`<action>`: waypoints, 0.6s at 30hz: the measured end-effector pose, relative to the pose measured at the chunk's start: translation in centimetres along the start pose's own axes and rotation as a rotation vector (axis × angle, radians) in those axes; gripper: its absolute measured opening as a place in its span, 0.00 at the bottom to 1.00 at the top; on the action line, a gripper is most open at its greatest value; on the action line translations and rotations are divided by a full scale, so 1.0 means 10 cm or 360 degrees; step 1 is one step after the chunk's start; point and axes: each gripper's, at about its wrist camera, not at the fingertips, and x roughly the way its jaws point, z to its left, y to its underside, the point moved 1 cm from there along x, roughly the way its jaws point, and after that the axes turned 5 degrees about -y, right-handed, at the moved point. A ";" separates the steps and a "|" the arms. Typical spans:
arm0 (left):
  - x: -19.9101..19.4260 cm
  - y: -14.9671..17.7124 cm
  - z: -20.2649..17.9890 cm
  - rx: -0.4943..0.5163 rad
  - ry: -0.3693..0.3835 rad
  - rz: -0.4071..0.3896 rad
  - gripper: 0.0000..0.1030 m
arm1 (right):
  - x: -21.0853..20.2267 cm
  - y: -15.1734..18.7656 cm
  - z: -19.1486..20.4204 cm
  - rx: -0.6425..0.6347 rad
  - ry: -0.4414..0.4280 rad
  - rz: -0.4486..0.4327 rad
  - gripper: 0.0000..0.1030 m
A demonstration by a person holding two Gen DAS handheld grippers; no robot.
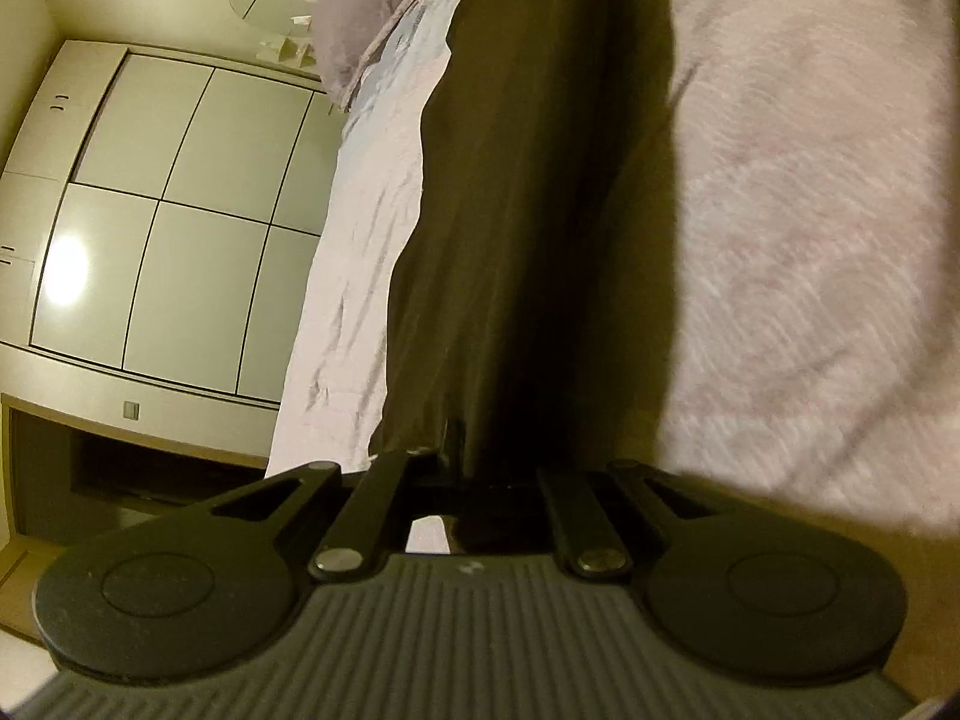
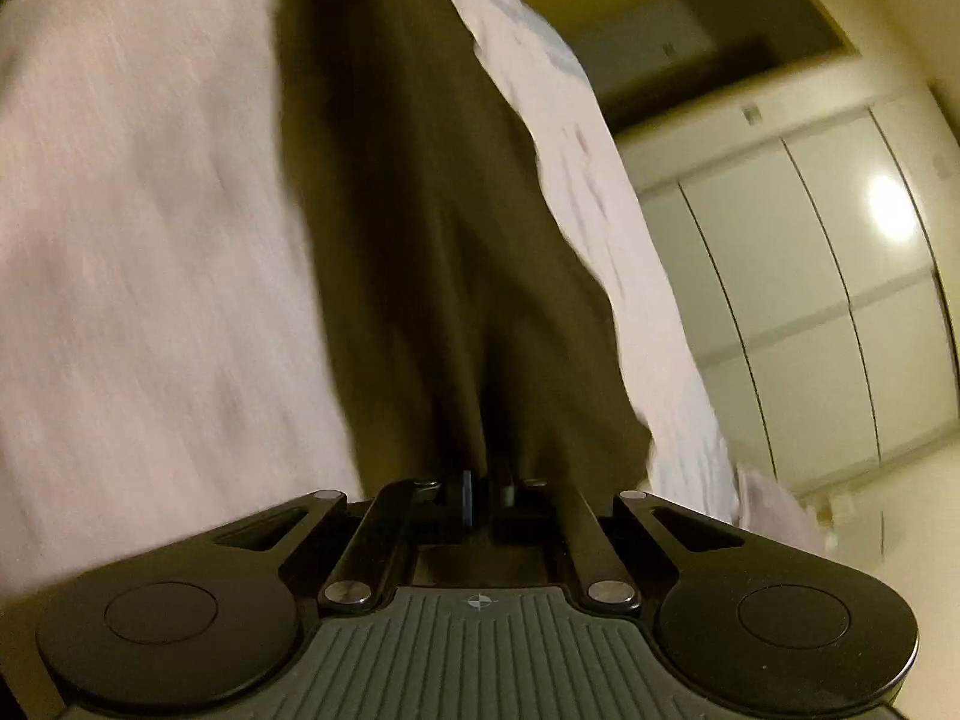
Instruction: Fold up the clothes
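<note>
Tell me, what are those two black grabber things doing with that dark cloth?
A person is holding a gripper in each hand and folding clothes over a bed. The left gripper is shut on one end of a dark garment, and the right gripper is shut on it too, so the cloth is stretched out between them. Under it lies the pinkish bedspread, with a grey pillow at the far end and white wardrobe doors beside the bed. The pictures are blurry.

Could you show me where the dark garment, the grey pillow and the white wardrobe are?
dark garment (image 1: pixel 528 210), left wrist view: middle of the cloth stretched from the fingers.
grey pillow (image 1: pixel 360 6), left wrist view: its rounded side at the bed's far end.
white wardrobe (image 1: pixel 180 240), left wrist view: a central door panel.
</note>
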 end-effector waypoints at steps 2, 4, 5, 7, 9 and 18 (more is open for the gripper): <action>0.01 -0.03 -0.06 0.0010 -0.0007 0.0006 0.04 | -0.01 0.10 0.00 0.0005 -0.0012 0.0016 0.02; 0.02 -0.05 -0.11 0.0027 -0.0018 0.0014 0.07 | -0.05 0.13 0.03 -0.0002 -0.0013 0.0016 0.02; 0.01 -0.07 -0.11 0.0033 -0.0031 0.0020 0.08 | -0.08 0.11 0.05 -0.0010 -0.0010 0.0009 0.03; -0.06 -0.06 -0.13 0.0046 -0.0049 0.0028 0.10 | -0.11 0.11 0.10 -0.0044 0.0021 0.0007 0.06; -0.12 -0.01 -0.16 0.0073 -0.0063 0.0040 0.15 | -0.13 0.14 0.15 -0.0086 0.0069 0.0014 0.14; -0.03 0.00 -0.25 0.0152 -0.0080 0.0053 0.15 | 0.25 0.25 0.20 -0.0274 0.0211 0.0123 0.33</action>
